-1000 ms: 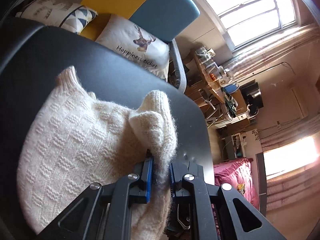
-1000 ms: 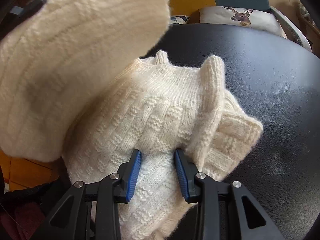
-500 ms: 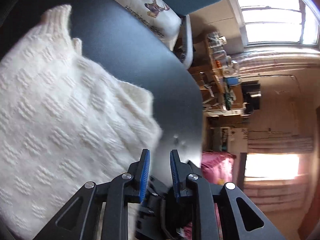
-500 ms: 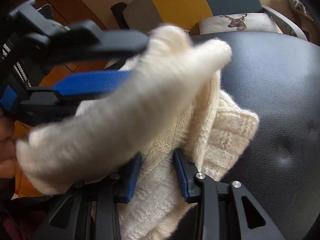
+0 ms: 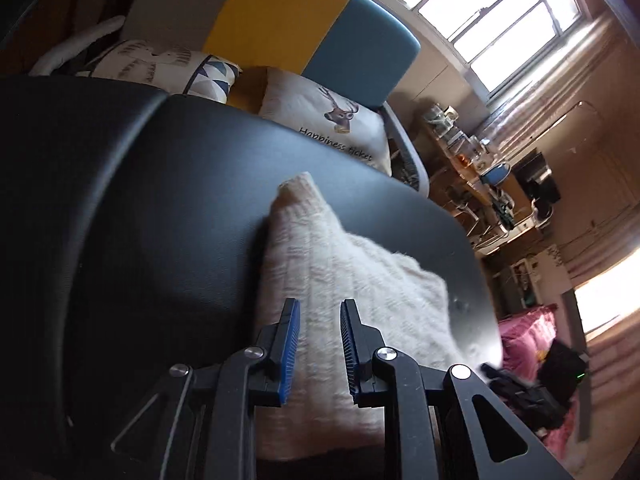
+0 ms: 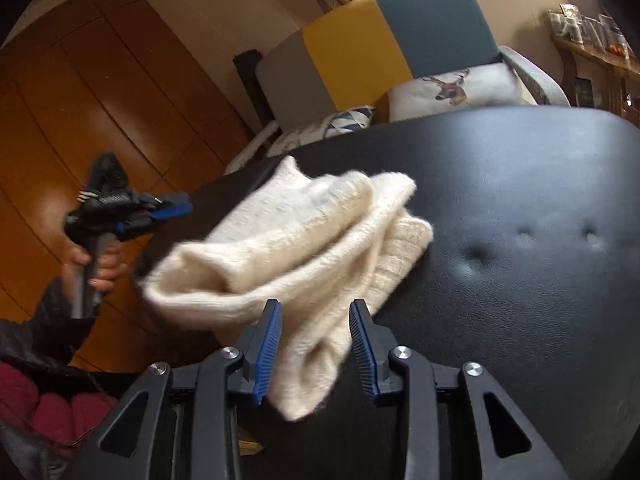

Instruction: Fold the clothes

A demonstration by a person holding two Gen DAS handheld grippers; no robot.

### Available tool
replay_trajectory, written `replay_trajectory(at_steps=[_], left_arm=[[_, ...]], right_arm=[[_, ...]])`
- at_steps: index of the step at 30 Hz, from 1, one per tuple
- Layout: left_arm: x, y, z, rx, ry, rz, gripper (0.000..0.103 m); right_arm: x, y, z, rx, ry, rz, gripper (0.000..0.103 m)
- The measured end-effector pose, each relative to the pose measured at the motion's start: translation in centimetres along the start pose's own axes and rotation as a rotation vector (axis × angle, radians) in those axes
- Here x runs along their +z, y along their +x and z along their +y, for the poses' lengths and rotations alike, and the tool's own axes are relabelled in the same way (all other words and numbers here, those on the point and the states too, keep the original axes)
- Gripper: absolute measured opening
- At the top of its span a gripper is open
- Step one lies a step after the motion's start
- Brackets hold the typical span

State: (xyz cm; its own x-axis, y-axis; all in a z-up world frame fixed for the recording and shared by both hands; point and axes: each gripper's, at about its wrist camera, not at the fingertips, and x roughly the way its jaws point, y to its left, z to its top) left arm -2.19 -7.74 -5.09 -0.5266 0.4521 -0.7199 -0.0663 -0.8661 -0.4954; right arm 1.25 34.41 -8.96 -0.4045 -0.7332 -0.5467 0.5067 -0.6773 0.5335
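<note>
The cream knitted sweater [image 6: 304, 240] lies bunched in a loose roll on the black padded tabletop [image 6: 520, 200], toward its near left corner. In the right wrist view one rounded fold of it sticks out toward nine o'clock past the tabletop's edge, and a tail of the knit hangs down between the blue pads of the right tongs [image 6: 316, 344]. Those pads stand partly apart; the wool sits in the gap against the left pad, but I cannot tell whether it is pinched or only draped there.

The left tongs [image 5: 318, 344] are narrowly parted with nothing gripped. In the left wrist view the sweater [image 5: 340, 280] shows beyond and between the two pads, lying on the tabletop [image 5: 160, 220] with a ribbed end pointing up toward twelve o'clock. From the right wrist view the same left tongs [image 6: 172, 212] appear off at nine o'clock, clear of the sweater, carried by a hand [image 6: 96, 264] wrapped round the grey handle, with a dark sleeve [image 6: 44, 328] below it.

Behind the tabletop at twelve o'clock stands a chair with a yellow and blue back [image 5: 312, 28], and on it a white cushion printed with a deer [image 5: 332, 116]. A patterned cushion [image 5: 168, 64] lies to its left. Wooden wardrobe doors [image 6: 92, 120] fill the wall at ten o'clock in the right wrist view.
</note>
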Motion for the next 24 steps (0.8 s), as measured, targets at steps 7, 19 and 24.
replay_trajectory(at_steps=[7, 19, 24], left_arm=[[-4.3, 2.3, 0.2, 0.027, 0.151, 0.028, 0.02], [-5.2, 4.4, -3.9, -0.142, 0.405, 0.076, 0.02], [-7.8, 6.9, -3.8, -0.12, 0.525, 0.197, 0.02]], right_arm=[[2.6, 3.0, 9.2, 0.122, -0.174, 0.179, 0.035], [2.8, 12.6, 8.5, 0.153, -0.102, 0.606, 0.035], [-1.3, 12.2, 3.3, -0.01, 0.004, 0.692, 0.013]])
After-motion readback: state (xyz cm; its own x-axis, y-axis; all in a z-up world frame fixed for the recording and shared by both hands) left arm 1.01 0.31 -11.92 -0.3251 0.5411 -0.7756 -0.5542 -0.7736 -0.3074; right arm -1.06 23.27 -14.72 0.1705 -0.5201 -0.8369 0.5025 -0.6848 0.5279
